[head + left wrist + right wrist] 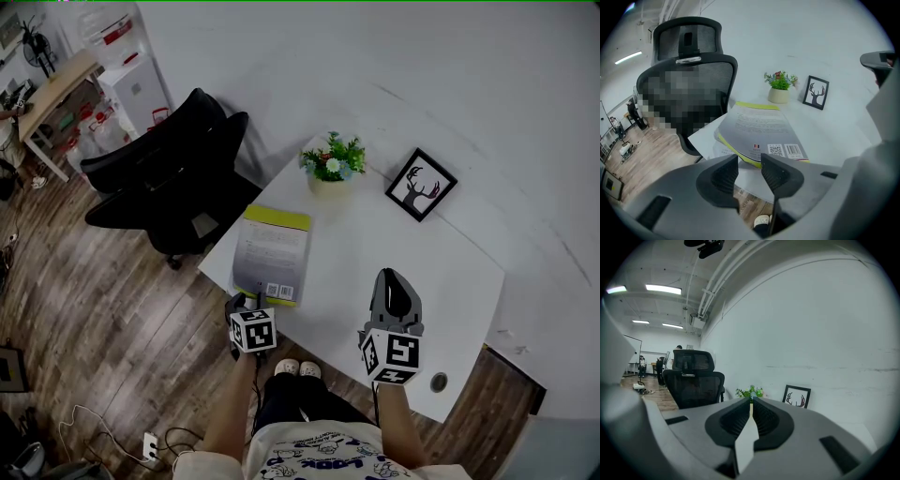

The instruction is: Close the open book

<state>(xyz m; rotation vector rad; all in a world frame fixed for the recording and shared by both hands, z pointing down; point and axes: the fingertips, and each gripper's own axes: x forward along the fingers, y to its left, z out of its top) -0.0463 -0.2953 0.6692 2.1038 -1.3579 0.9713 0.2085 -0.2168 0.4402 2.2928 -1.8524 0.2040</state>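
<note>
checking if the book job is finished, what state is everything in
book: closed, back cover up, not quite flat
left gripper: open, empty, just short of the book
right gripper: shut, empty
potted plant: upright
picture frame: standing against the wall

Book (273, 255) flat on desk (441, 272), on its left part, reaching toward near edge. Potted plant (332, 164) behind book, at desk's far edge by wall (394, 66). Framed picture (420, 184) right of plant, upright, near wall. Office chair (173, 178) on floor (103, 309), left of desk, just beside book's far corner. Left gripper (241, 304) at book's near edge. Right gripper (392, 281) above desk, right of book, well apart from it.
</note>
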